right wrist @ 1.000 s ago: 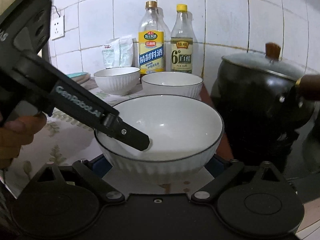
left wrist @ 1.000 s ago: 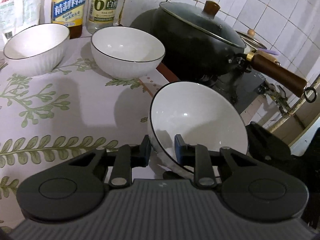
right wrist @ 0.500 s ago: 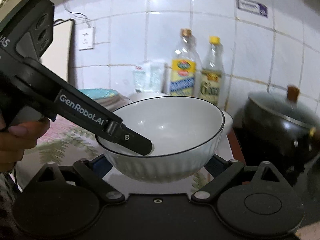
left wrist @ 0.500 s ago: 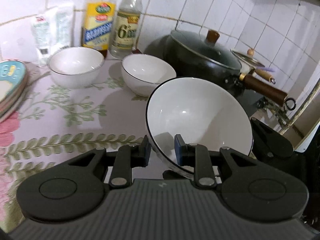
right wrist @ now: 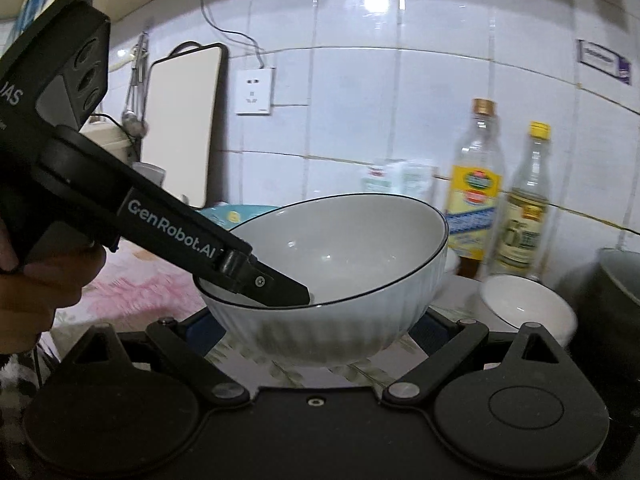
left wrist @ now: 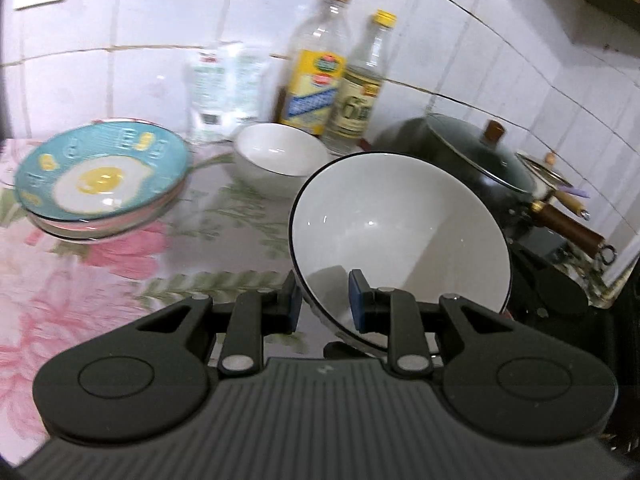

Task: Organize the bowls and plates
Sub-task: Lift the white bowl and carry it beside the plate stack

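Backdrop: glossy white wall tiles (right wrist: 352,120); floral oilcloth counter (left wrist: 80,288).
Held bowl (left wrist: 400,236): round white ceramic, thin black rim, ribbed outside, aloft above the counter.
Left gripper (left wrist: 324,300): blue pads pinch the bowl's rim.
Right gripper (right wrist: 316,330): jaws spread wide, cradling the ribbed wall on both sides.
Plates (left wrist: 104,176): stack, teal fried-egg print on top.
Second bowl (left wrist: 280,158): on the counter before two bottles (left wrist: 340,76).

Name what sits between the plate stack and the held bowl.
In the left wrist view, only bare floral tablecloth separates plate stack and held bowl.
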A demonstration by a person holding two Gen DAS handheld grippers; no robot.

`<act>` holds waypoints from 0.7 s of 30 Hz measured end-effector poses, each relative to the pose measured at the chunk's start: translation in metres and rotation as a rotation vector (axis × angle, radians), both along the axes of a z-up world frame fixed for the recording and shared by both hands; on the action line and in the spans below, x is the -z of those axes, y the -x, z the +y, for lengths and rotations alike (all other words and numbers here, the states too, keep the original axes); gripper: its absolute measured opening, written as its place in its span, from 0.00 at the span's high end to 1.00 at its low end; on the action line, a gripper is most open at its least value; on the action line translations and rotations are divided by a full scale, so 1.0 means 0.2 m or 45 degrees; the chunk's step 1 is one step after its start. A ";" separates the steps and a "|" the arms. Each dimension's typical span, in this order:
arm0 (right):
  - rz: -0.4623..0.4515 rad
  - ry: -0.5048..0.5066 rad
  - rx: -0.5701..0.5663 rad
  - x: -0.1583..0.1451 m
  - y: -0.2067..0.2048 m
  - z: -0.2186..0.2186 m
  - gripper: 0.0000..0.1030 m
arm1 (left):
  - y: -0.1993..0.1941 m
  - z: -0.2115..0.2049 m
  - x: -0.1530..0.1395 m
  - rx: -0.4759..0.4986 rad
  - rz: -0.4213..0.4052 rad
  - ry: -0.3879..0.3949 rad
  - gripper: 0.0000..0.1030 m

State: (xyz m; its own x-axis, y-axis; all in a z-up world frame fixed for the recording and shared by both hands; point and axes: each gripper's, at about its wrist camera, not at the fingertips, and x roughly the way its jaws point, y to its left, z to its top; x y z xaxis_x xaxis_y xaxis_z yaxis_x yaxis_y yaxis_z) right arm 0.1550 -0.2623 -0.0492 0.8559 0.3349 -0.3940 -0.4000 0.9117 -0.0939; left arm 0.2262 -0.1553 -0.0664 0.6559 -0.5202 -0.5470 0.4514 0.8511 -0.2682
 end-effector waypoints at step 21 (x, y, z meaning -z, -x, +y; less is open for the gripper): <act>0.224 -0.069 -0.098 0.22 -0.44 0.24 0.05 | -0.37 0.22 0.24 -0.225 0.086 -0.086 0.77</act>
